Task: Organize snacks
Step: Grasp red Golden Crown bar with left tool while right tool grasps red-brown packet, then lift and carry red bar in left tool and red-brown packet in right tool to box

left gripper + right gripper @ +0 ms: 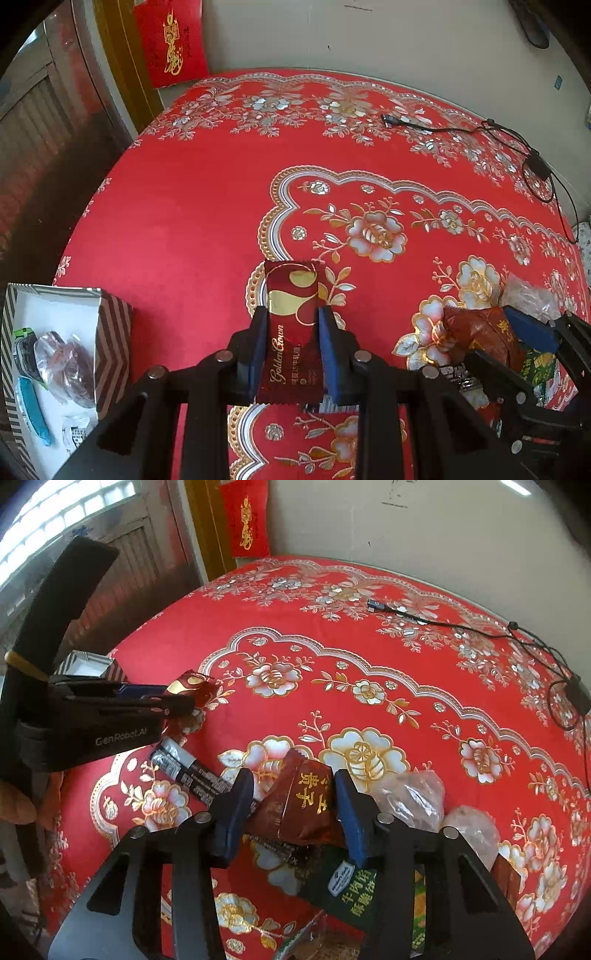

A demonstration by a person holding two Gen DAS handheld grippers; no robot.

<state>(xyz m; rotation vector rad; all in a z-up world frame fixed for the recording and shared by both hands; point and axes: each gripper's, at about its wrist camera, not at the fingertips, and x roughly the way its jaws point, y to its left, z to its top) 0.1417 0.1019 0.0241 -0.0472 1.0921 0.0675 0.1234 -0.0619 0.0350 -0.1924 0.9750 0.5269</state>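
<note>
The left tool [291, 332] is pinching a dark red candy bar [291, 332] between its nearly closed pads, holding it above the counter [192, 206]. The right tool [295, 805] is clamping a brown snack packet [303, 805] in the pile on the near right. Both seem to be at the picking-up step. Next, each snack likely needs carrying left to the striped box [110, 332], which is sitting at the near left edge, then releasing inside.

Most of the round red tablecloth [207, 206] lies bare and passable, with only a black cable [517, 147] along its far right edge. A striped box [110, 332] stands at the near left edge. Snack packets [332, 849] crowd the near right.
</note>
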